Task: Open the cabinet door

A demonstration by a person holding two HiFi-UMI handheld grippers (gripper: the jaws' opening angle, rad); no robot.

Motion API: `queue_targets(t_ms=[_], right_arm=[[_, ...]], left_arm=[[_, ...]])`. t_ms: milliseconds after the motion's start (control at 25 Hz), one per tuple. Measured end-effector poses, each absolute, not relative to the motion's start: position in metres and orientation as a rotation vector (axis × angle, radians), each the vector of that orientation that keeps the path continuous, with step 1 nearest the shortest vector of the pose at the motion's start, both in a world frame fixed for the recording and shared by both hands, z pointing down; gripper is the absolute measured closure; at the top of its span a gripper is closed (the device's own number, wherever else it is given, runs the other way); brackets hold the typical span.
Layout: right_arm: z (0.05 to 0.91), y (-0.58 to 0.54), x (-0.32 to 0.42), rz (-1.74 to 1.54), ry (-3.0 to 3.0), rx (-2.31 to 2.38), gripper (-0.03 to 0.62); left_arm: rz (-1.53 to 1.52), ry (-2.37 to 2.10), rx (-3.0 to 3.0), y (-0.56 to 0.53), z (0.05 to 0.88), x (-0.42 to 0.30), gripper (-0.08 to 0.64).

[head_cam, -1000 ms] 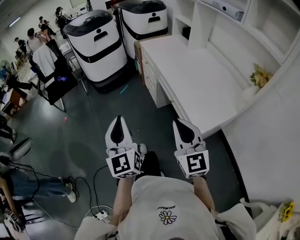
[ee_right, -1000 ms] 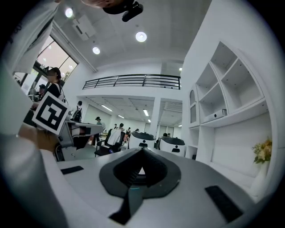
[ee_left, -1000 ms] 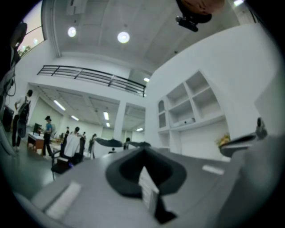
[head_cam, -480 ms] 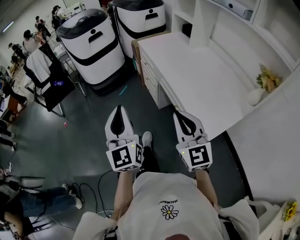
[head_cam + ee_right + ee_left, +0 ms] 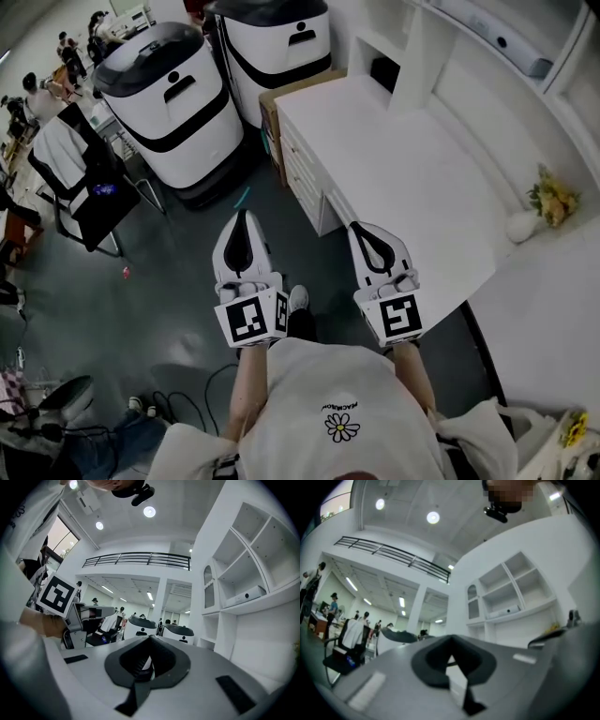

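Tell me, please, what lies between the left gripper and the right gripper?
In the head view, bare dark floor lies between the left gripper and the right gripper, with the person's white shoe lower in the gap. Both are shut, empty.

Your cabinet (image 5: 298, 159) is the white block under the far left end of the table (image 5: 412, 169), ahead of you and a little to the right in the head view. It stands upright on the dark floor (image 5: 187, 272). Its panelled fronts face that floor and all sit flush with the frame, so the cabinet door (image 5: 314, 197) looks shut. From this steep angle you cannot tell which panel is door and which is drawer.
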State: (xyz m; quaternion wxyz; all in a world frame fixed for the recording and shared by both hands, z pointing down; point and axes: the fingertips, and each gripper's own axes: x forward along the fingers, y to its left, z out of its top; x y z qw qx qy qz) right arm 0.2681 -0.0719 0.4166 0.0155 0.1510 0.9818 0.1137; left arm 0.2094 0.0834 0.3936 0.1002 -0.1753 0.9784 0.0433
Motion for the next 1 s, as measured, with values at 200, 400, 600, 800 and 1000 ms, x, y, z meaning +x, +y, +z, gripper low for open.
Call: queue_targets(t_ms=[200, 400, 600, 800, 1000], right_arm=[[0.409, -0.076, 0.193, 0.358, 3.066, 0.42, 0.592], [0.415, -0.078, 0.12, 0.395, 3.081, 0.368, 0.592], [0.418, -0.08, 0.07, 0.42, 3.104, 0.339, 0.592], [0.434, -0.086, 0.048, 0.449, 3.178, 0.354, 0.592], [0.435, -0.104, 0.02, 0.381, 3.16, 0.375, 0.592]], left_arm=[[0.115, 2.848, -0.567, 0.08, 0.375, 0.132, 0.554], [0.119, 2.818, -0.623, 0.079, 0.375, 0.061, 0.554], [0.122, 2.85, -0.689, 0.068, 0.386, 0.008, 0.554], [0.163, 2.902, -0.734, 0.051, 0.404, -0.019, 0.554], [0.166, 2.896, -0.726, 0.025, 0.404, -0.042, 0.554]])
